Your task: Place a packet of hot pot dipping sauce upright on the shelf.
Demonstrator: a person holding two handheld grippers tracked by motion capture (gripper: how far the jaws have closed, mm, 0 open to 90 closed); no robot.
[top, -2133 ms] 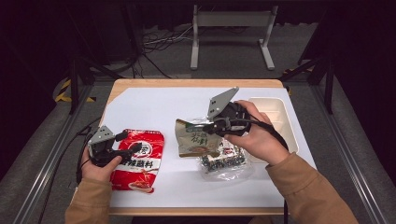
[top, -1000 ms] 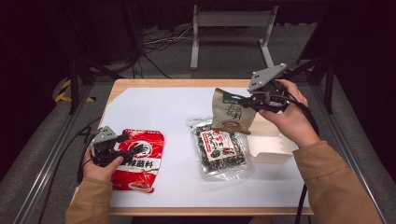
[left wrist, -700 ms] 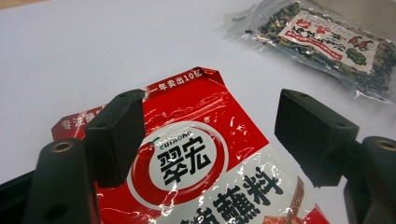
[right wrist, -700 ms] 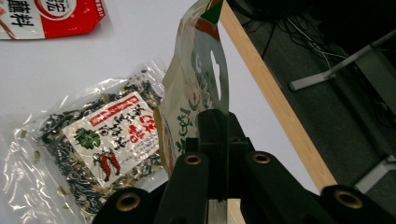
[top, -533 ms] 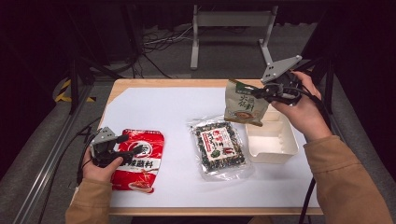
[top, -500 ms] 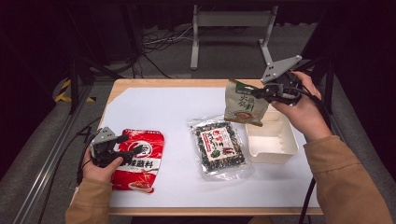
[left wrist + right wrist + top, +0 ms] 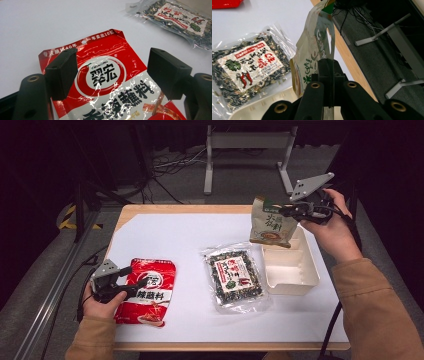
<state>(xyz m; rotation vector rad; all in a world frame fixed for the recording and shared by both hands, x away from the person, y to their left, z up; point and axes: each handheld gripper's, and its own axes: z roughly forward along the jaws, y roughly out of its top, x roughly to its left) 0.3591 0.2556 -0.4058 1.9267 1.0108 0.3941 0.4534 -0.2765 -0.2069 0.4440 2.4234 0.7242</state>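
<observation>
The right gripper (image 7: 289, 211) was clamped on the beige pouch's (image 7: 272, 222) edge, holding it hanging above the white tray (image 7: 290, 270). A clear dried-spice packet (image 7: 235, 277) lay just beside the tray. The left gripper (image 7: 134, 279) rested with jaws apart over the red packet (image 7: 147, 290).

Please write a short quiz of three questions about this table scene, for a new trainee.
1. True or false: the right gripper holds the beige packet in the air.
2. What lies under the open fingers of the left gripper?
A. the clear packet
B. the red packet
C. the white tray
3. Fill in: the beige packet hangs above the far end of the ____.

Key: 1 true; 2 B; 3 white tray.
</observation>
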